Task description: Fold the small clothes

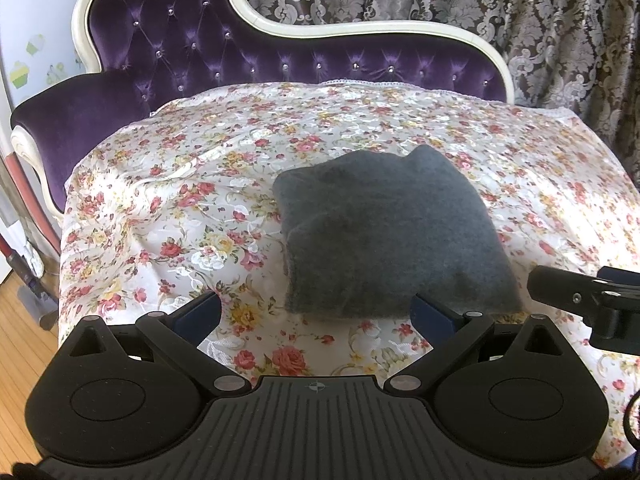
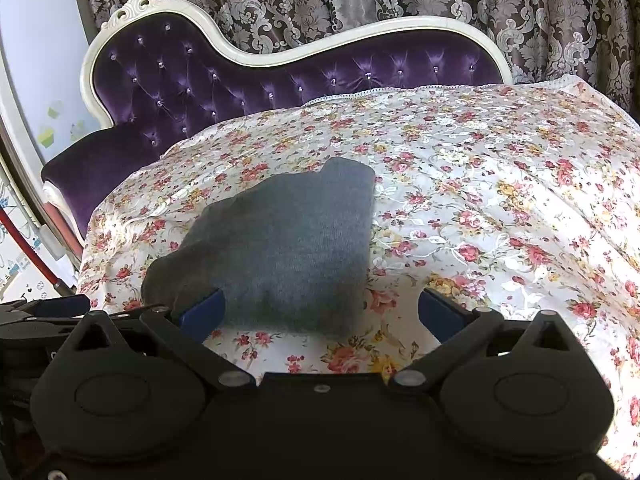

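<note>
A dark grey knitted garment [image 1: 384, 232] lies folded into a thick square on the flowered cloth [image 1: 168, 200]. My left gripper [image 1: 318, 314] stands open just short of its near edge, nothing between the blue pads. The right gripper [image 1: 576, 296] shows at the right edge of the left wrist view, beside the garment's near right corner. In the right wrist view the same grey garment [image 2: 280, 248] lies ahead and to the left. My right gripper [image 2: 320, 314] is open, with its left pad [image 2: 202, 314] in front of the garment's near edge. The left gripper [image 2: 40, 312] shows at the left edge.
The flowered cloth [image 2: 500, 216] covers the seat of a purple tufted sofa [image 1: 192, 52] with a cream frame. Patterned curtains [image 1: 520, 20] hang behind. Wooden floor [image 1: 24, 344] and a red-handled tool [image 1: 20, 200] lie to the left, past the cloth's edge.
</note>
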`<state>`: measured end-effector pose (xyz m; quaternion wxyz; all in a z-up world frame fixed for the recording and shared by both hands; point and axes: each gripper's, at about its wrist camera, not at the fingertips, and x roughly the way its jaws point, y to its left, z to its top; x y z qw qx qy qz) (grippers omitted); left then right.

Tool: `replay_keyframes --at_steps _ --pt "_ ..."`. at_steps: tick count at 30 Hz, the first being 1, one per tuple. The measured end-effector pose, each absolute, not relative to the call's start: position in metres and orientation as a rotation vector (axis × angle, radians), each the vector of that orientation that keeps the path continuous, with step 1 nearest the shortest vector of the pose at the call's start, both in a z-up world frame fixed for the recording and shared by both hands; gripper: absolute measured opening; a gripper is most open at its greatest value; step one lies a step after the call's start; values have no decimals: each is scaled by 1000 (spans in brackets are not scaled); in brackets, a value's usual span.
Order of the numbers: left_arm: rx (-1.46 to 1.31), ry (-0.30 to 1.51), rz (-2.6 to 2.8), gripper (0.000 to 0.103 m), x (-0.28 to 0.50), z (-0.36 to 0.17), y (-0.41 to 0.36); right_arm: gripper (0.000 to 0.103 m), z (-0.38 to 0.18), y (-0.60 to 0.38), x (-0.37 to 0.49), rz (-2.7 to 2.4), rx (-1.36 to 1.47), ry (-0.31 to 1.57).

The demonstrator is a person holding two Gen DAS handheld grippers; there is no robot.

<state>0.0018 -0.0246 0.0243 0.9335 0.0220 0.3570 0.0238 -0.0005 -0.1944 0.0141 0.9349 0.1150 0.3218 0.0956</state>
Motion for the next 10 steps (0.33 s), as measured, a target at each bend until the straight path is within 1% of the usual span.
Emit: replay_keyframes --at_steps 10 --pt "43 733 42 102 2 23 -25 102 12 -197 1 200 244 669"
